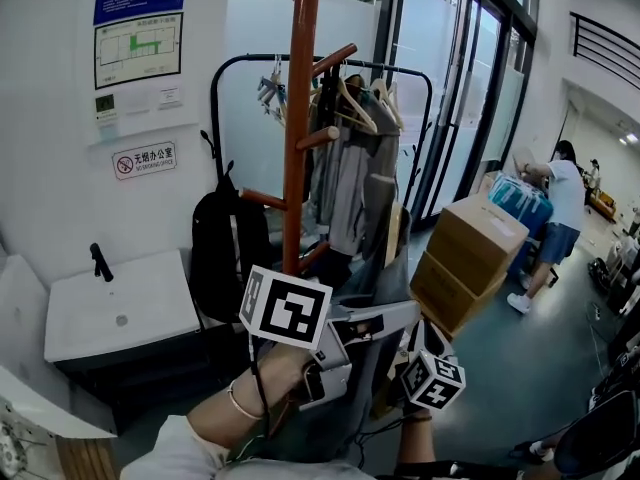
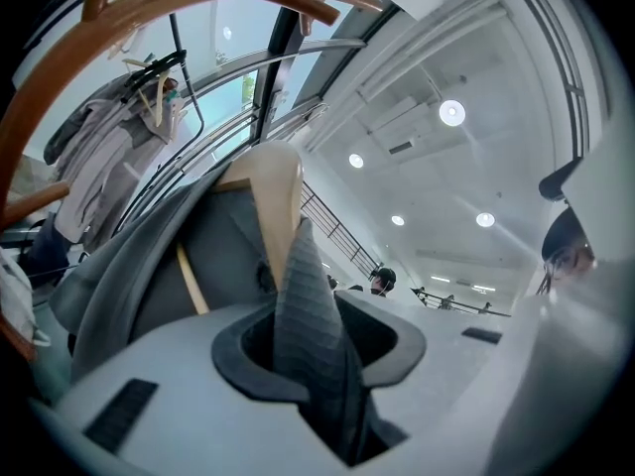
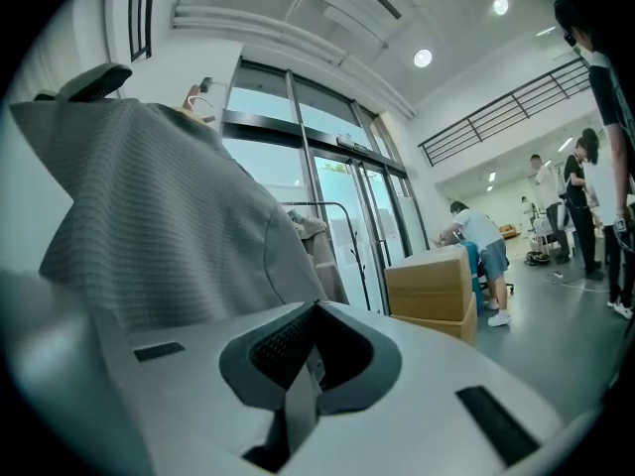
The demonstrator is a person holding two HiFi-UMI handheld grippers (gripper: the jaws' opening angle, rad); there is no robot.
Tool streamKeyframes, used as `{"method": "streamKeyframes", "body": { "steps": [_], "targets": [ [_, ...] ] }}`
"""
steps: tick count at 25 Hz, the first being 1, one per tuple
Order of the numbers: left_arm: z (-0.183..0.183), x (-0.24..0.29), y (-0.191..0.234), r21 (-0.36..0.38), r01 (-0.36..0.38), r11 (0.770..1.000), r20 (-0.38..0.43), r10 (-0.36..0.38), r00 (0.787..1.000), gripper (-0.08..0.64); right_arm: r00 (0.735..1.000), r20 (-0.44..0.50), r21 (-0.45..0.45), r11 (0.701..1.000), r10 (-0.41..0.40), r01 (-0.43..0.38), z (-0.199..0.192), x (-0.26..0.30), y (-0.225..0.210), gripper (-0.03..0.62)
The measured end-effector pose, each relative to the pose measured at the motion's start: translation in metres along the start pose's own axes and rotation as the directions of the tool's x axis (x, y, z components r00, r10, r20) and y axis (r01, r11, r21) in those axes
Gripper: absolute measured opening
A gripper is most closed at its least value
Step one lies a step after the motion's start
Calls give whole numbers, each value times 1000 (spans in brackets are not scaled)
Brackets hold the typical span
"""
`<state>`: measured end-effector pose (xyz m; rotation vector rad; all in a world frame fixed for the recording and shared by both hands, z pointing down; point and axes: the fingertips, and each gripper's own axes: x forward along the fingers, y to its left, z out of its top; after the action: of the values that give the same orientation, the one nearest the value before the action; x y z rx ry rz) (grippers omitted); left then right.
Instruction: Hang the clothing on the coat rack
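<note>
Nearest, the left gripper (image 2: 313, 350) is clamped on a ribbed fold of the grey garment (image 2: 119, 266), and a wooden hanger (image 2: 278, 191) rises just behind that fold. Beside it, the right gripper (image 3: 298, 375) pinches a thin edge of the same cloth. The garment hangs between them, low and just right of the coat rack (image 1: 298, 118) pole, on none of its pegs. Behind stands a black clothes rail (image 1: 425, 118) with hung clothes, then stacked cardboard boxes (image 1: 470, 253).
</note>
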<state>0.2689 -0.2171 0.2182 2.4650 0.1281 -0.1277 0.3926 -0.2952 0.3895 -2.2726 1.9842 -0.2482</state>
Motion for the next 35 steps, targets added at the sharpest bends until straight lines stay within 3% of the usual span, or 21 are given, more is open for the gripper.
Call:
{"method": "streamKeyframes", "body": {
  "steps": [5,8,12,17,25,35],
  "targets": [
    [23,3,-9,28,-3,1000,19,3,1000,114,1000,-8,3,1000,18,-18,-2,6,3,23],
    [37,3,-11,86,-24,996,19,22,1000,114,1000,-17,-10,1000,23,-23,-6,11,-3,23],
    [49,2,-16,51,-22,998,50,19,999,114,999,-18,-11,999,30,-30,-1,11,-2,23],
    [64,2,-14,77,-60,995,106,52,993,115,999,-18,-4,999,39,-39,-1,14,1,23],
    [90,19,-10,135,-161,978,187,134,973,121,998,-18,17,998,61,-61,3,15,7,23],
    [122,17,5,147,-299,943,273,252,928,123,996,-17,-4,997,83,-83,9,16,-4,23]
  ]
}}
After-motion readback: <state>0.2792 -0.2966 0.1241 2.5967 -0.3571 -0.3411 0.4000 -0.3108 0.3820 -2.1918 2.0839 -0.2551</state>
